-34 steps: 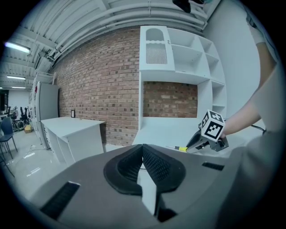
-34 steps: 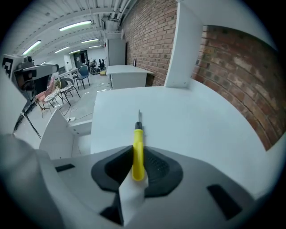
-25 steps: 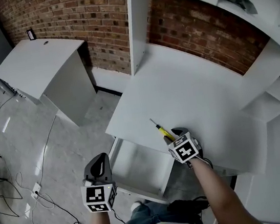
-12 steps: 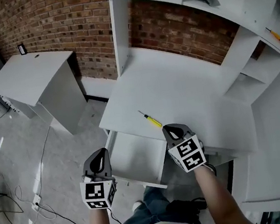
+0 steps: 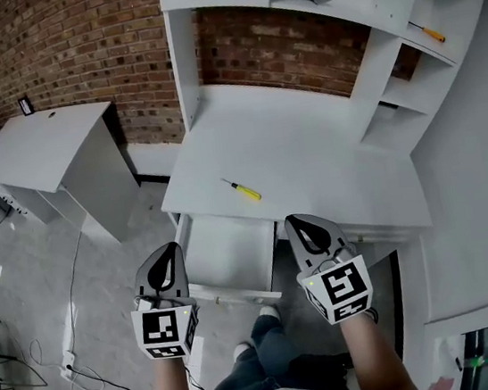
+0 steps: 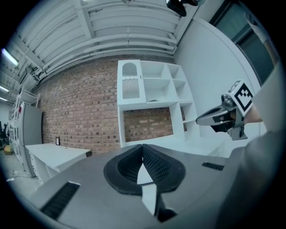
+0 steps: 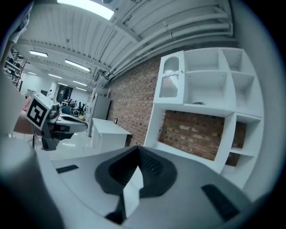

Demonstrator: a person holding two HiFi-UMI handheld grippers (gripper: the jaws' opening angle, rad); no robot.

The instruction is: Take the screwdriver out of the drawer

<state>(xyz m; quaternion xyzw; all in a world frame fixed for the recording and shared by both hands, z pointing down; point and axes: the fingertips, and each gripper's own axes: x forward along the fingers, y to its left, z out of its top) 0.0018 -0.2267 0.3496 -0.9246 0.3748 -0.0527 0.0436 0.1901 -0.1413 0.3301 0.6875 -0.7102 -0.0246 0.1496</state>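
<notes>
The screwdriver (image 5: 243, 189), thin with a yellow handle, lies alone on the white desktop (image 5: 311, 158) just behind the open drawer (image 5: 230, 253). The drawer's inside looks bare. My left gripper (image 5: 171, 247) (image 6: 143, 147) hovers at the drawer's front left corner, pointing level, shut on nothing. At the drawer's right side, over the desk's front edge, my right gripper (image 5: 295, 220) (image 7: 137, 149) is also shut and empty. It is well short of the screwdriver. Each gripper shows in the other's view: the right gripper (image 6: 220, 117) and the left gripper (image 7: 53, 123).
A white shelf unit (image 5: 370, 1) rises at the back of the desk against the brick wall. A second screwdriver (image 5: 427, 31) lies on a right-hand shelf. A separate white table (image 5: 44, 147) stands to the left. Cables (image 5: 76, 348) trail over the floor.
My right gripper has drawn back from the screwdriver, which stays on the desktop. Both grippers have risen and come toward me. The head view has tilted up, showing more of the shelves.
</notes>
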